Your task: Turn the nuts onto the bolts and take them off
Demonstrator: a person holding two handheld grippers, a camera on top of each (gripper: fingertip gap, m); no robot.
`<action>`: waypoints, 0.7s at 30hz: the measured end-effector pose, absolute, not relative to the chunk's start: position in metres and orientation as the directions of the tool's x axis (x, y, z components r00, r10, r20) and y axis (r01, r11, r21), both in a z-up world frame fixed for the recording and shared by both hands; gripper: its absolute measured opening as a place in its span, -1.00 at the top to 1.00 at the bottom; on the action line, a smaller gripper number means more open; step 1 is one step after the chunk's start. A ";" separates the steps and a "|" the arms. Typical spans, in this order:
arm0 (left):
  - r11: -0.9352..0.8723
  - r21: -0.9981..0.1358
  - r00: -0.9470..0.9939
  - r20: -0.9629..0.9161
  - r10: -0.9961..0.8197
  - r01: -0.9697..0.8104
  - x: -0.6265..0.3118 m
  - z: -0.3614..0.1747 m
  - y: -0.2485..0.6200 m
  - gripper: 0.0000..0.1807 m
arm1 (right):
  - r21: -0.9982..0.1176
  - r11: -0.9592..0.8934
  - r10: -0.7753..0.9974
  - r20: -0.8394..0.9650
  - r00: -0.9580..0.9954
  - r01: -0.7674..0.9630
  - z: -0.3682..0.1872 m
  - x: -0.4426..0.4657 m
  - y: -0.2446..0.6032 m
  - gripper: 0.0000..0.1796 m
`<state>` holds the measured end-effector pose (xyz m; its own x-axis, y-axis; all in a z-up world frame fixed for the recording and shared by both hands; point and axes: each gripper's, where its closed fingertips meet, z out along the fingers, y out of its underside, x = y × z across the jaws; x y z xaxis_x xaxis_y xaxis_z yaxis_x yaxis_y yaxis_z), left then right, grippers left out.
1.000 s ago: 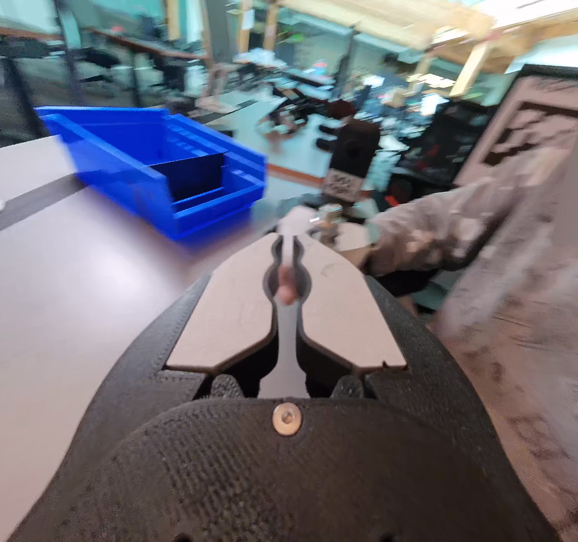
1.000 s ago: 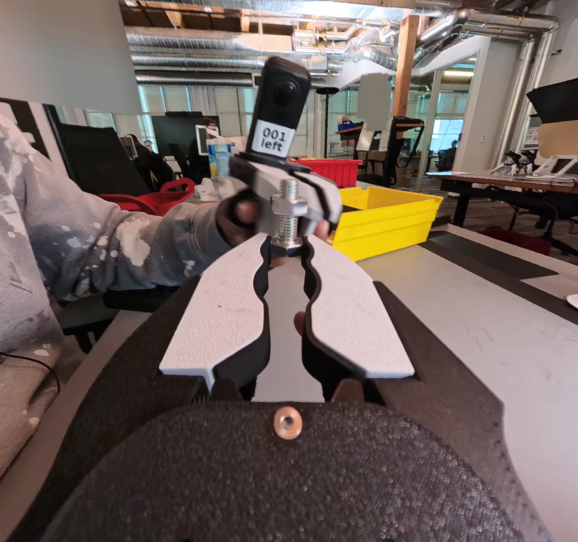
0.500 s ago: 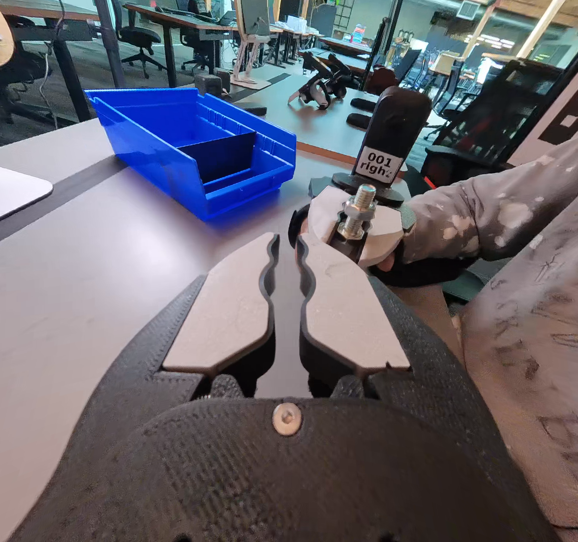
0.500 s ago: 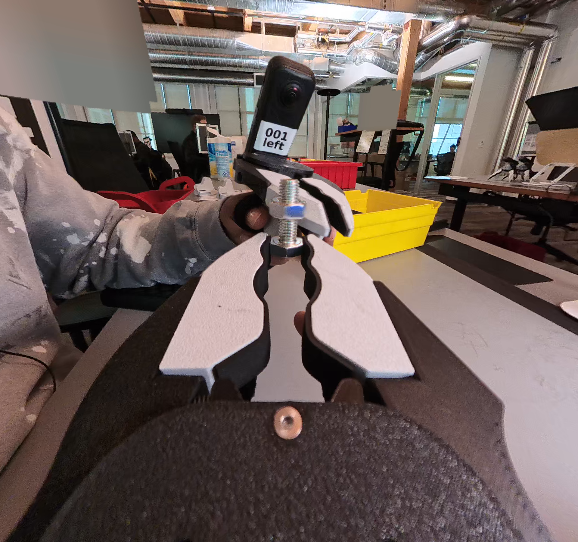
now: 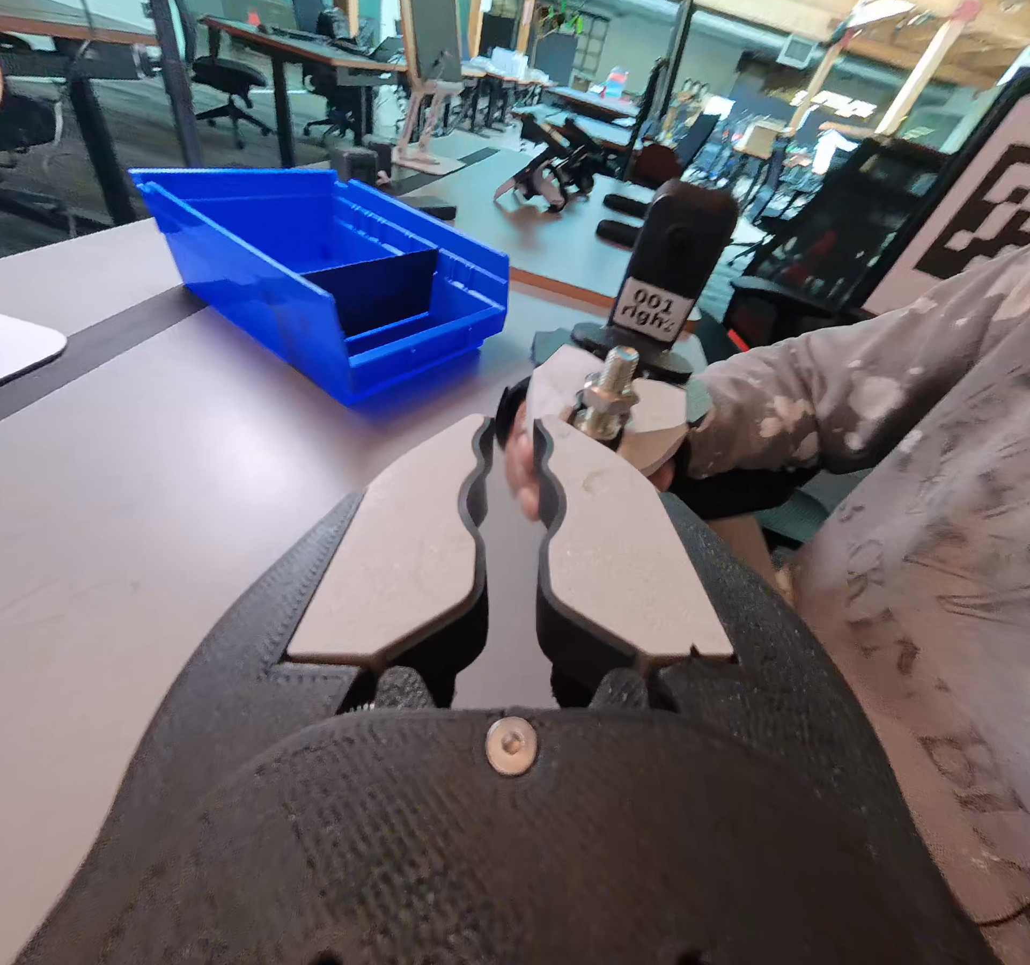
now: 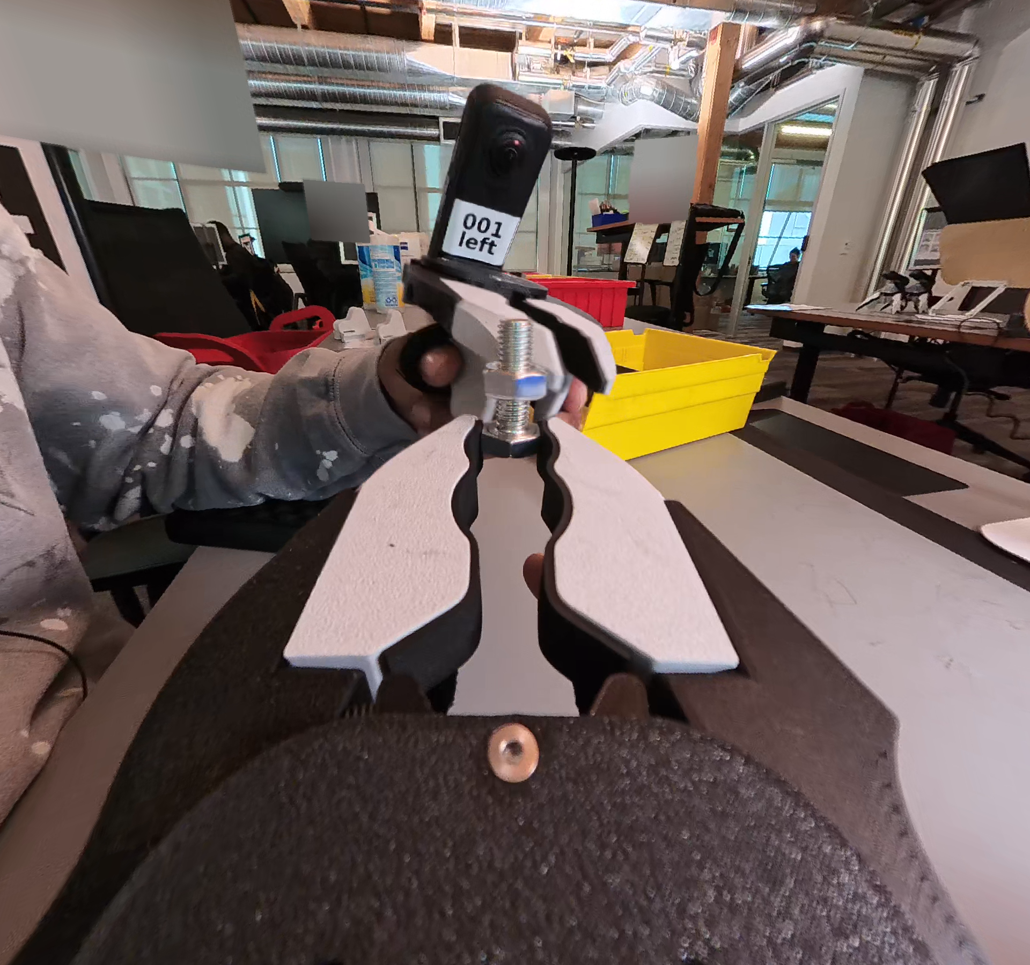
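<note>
While the bolt (image 6: 511, 381) is clamped upright by its head in the right gripper (image 6: 510, 439), the left gripper (image 5: 510, 431) is held empty, slightly parted, just beside the nut (image 6: 515, 385).

Blue bin (image 5: 312, 269); yellow bin (image 6: 680, 381)

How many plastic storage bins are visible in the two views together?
3. A blue bin stands on the near table in the left wrist view; a yellow bin and, behind it, a red bin show in the right wrist view. Others may be hidden.
</note>
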<state>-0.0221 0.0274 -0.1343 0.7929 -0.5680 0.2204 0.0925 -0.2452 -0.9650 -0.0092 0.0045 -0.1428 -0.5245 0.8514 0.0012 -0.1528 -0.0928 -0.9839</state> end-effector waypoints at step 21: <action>-0.253 -0.966 0.756 0.206 -0.621 0.056 -0.005 -0.137 0.024 0.74 | -0.989 -0.077 0.869 -0.007 -0.494 -0.123 -0.151 -0.014 0.009 0.80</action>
